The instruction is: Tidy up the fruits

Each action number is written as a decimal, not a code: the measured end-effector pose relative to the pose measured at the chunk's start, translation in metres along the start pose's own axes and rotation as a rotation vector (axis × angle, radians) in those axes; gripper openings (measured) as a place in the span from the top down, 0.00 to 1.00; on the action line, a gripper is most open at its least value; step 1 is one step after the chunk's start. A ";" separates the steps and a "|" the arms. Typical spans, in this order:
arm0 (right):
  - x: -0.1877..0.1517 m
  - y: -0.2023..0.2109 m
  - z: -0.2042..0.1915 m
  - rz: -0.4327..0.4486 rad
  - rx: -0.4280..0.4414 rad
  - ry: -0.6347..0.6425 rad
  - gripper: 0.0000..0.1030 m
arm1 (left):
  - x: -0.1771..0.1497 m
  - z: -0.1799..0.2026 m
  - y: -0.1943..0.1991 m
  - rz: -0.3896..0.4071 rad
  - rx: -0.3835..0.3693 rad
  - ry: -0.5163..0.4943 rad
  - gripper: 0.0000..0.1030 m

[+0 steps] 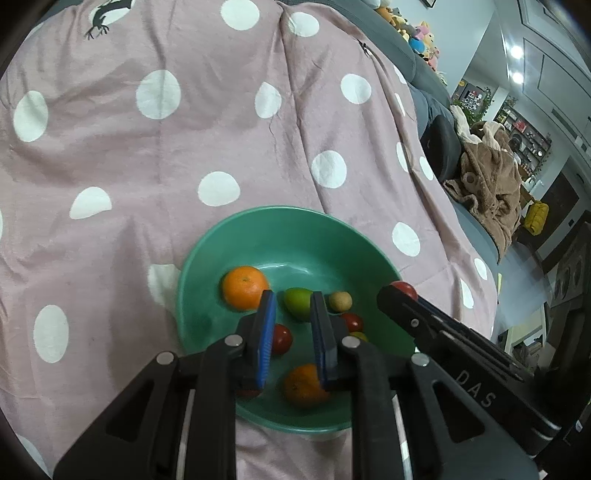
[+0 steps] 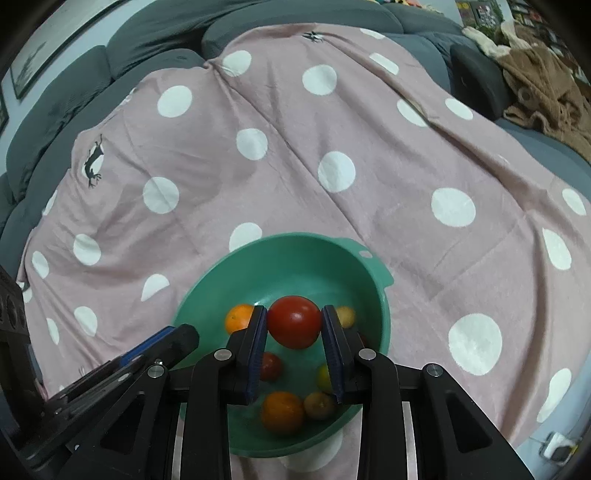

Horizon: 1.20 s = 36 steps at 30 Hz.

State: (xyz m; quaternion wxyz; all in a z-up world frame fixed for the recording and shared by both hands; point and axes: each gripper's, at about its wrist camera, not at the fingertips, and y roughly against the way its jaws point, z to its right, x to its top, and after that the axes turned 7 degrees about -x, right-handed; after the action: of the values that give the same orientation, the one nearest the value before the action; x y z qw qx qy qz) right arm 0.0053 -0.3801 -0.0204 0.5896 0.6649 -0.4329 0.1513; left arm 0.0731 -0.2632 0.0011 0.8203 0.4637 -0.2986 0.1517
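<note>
My right gripper (image 2: pixel 294 326) pinches a glossy red tomato (image 2: pixel 294 322) above the green bowl (image 2: pixel 373 291); my left gripper (image 1: pixel 292 325) hangs spread over it. Pink dotted blanket (image 2: pixel 295 155) covers a grey sofa (image 2: pixel 155 33).

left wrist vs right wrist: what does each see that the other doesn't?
Left wrist only: the green fruit between the left gripper's empty, open jaws, and a yellow bag far right.

Right wrist only: the red tomato filling the right gripper's jaws, and the bowl's tab handle.

Both: the green bowl of fruit, two oranges, polka-dot pink blanket, brown robe.
</note>
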 end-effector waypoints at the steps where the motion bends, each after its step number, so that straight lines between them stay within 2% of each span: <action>1: 0.000 0.000 0.000 0.000 -0.004 0.000 0.69 | 0.000 0.001 -0.002 -0.002 -0.001 0.001 0.83; 5: 0.000 -0.003 0.001 -0.010 -0.006 -0.003 0.69 | -0.001 0.000 -0.002 0.000 -0.004 0.008 0.84; 9: 0.000 -0.005 0.001 -0.020 -0.010 0.001 0.69 | -0.001 0.000 0.000 0.006 0.003 0.003 0.78; 12: -0.001 -0.005 0.001 -0.026 -0.011 0.003 0.69 | -0.001 -0.002 0.004 0.014 0.017 0.007 0.62; 14: 0.000 -0.004 0.001 -0.019 -0.019 0.006 0.67 | -0.001 -0.005 0.009 0.026 0.027 0.013 0.46; 17: 0.000 -0.001 0.000 -0.008 -0.031 0.012 0.58 | 0.001 -0.010 0.019 0.046 0.043 0.022 0.36; 20: 0.000 0.002 -0.003 0.004 -0.039 0.022 0.56 | 0.002 -0.010 0.029 0.062 0.070 0.008 0.25; 26: 0.001 0.009 -0.006 0.026 -0.063 0.035 0.55 | -0.001 -0.011 0.044 0.083 0.116 -0.019 0.16; 36: 0.001 0.011 -0.010 0.030 -0.108 0.052 0.55 | -0.011 -0.013 0.040 0.047 0.130 -0.010 0.15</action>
State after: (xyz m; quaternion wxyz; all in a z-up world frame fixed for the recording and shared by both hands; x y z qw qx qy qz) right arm 0.0008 -0.3704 -0.0103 0.6334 0.6213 -0.4348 0.1539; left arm 0.0485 -0.2307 0.0160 0.7831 0.5097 -0.3030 0.1876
